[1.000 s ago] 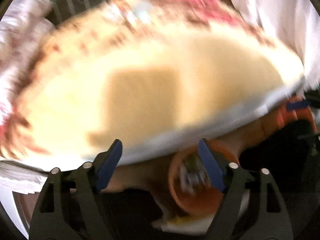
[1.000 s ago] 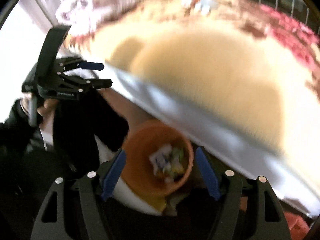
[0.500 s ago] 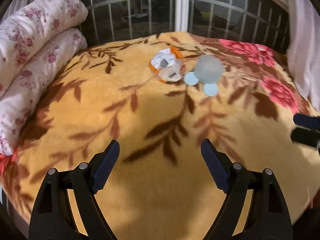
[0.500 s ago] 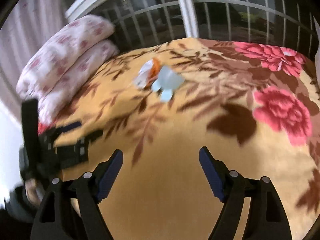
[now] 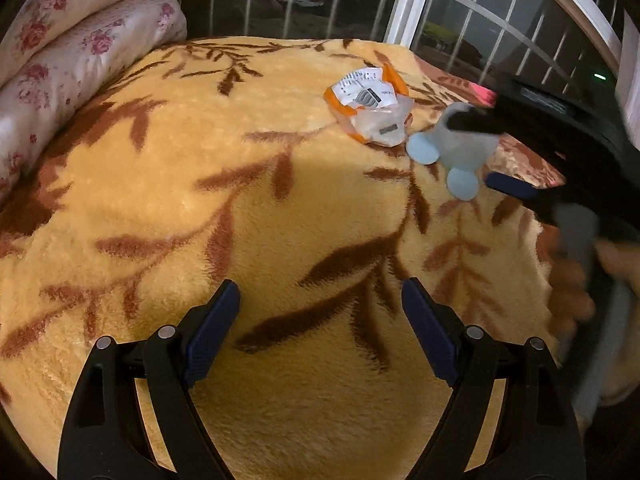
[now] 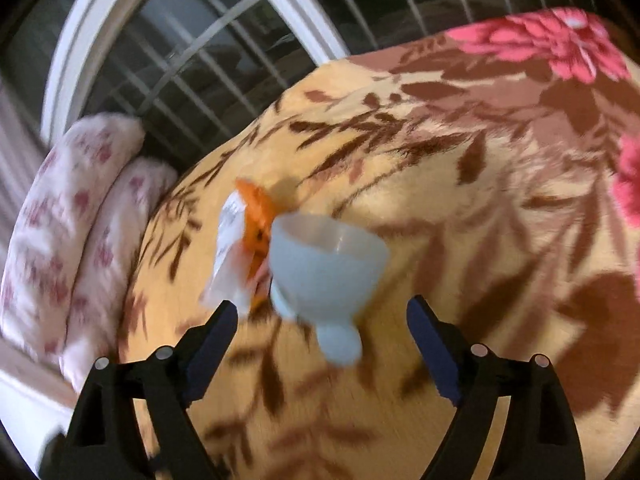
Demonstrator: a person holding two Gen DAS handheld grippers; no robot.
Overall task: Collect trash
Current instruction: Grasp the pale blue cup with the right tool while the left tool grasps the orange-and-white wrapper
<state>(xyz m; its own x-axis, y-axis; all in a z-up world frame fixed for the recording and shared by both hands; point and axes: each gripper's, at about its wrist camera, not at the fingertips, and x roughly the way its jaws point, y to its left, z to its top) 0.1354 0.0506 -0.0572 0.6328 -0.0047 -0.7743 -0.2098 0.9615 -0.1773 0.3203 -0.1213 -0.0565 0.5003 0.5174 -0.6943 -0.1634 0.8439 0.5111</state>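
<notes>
- The biggest thing I see is the blanket [image 5: 280, 208], a plush yellow spread with brown leaf sprigs and pink flowers toward one side [image 6: 560, 40]; it fills most of both wrist views.
- Behind it runs a barred window [image 5: 460, 32] with a white frame, dark outside.
- Against the left edge lies a rolled quilt [image 5: 72, 64], white with small pink roses, resting on the blanket's far left side.
- My left gripper [image 5: 320, 328] hangs over bare blanket with its jaws standing wide apart and nothing between them.
- My right gripper [image 6: 320, 344] has just been opening its jaws; they stand spread, and the pale blue cup sits ahead of the gap, not pinched by either pad. From the left wrist view I see this gripper's dark frame reaching in from the right, blurred, right beside the cup.
- The pale blue cup [image 6: 324, 264] lies on the blanket near its far edge, tipped, with round little feet [image 5: 462, 184].
- Touching it on the left is a crumpled orange and white wrapper [image 5: 372, 108], also lying on the blanket.
</notes>
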